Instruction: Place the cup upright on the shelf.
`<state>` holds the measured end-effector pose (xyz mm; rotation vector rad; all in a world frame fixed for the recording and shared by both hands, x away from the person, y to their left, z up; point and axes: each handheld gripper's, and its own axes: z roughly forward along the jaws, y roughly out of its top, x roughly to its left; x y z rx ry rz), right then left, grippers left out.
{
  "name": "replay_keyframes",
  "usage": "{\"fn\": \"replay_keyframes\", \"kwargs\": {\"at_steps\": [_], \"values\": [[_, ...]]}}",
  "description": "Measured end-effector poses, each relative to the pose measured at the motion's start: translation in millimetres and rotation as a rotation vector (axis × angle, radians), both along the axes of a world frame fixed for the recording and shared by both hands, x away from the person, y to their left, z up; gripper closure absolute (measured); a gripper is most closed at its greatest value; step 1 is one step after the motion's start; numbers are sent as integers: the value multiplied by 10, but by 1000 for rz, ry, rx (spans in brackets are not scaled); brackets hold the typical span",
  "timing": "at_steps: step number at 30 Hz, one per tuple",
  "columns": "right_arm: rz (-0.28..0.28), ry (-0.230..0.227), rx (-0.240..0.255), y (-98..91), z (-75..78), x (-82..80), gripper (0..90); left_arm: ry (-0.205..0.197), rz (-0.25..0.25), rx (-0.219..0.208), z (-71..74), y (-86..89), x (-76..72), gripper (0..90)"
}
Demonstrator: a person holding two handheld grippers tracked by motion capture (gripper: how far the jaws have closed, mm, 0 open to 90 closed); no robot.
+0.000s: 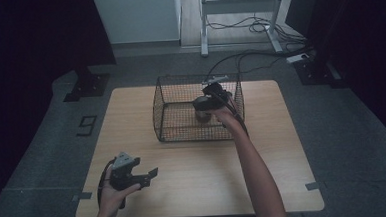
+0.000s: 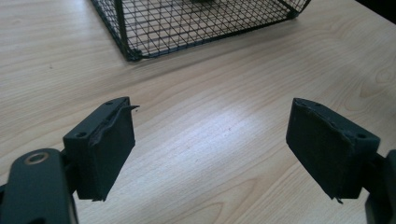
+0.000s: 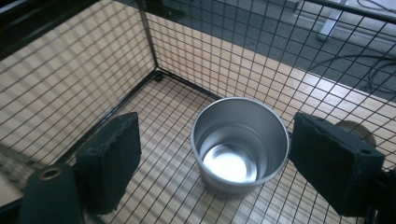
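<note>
One wooden table (image 1: 195, 188), grey floor (image 1: 48, 161)

A black "9"-like tape mark (image 1: 87, 125) on the grey floor (image 1: 43, 146), left of the table.

shiny metal cup (image 3: 239, 144), black wire basket (image 3: 154, 51), matt wood table (image 2: 224, 126).

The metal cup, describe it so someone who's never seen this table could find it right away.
On the wooden table stands a black wire basket. Inside it, on the mesh floor near the right side, sits the metal cup, upright and empty, between the open fingers of the right gripper. It is shiny and round.
</note>
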<state>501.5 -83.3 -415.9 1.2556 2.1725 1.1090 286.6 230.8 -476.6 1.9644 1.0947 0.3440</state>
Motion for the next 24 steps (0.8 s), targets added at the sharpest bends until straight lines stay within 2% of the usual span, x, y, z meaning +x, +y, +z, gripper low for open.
{"fn": "replay_keyframes", "kwargs": {"at_steps": [2, 6, 8, 9, 14, 16, 17, 22, 24], "values": [[4, -7, 1, -16, 11, -42, 173, 2, -4, 2, -6, -14, 1, 157], [28, -30, 15, -79, 57, -220, 198, 9, -11, 5, -17, -47, 1, 155], [50, -55, 29, -115, 81, -368, 212, 10, -11, 6, -20, -53, 1, 155], [50, -55, 29, -115, 81, -368, 212, 10, -11, 7, -22, -55, 1, 155], [72, -85, 47, -201, 86, -586, 220, 13, -6, 11, -35, -54, 9, 154], [79, -93, 50, -239, 71, -670, 221, 16, -4, 13, -44, -53, 15, 154], [78, -99, 57, -288, 40, -764, 221, 17, -2, 14, -50, -53, 18, 154], [66, -110, 72, -385, -39, -934, 225, 16, -1, 15, -46, -51, 15, 153], [63, -118, 81, -474, -116, -1087, 228, 15, 1, 16, -46, -47, 15, 153]]}}
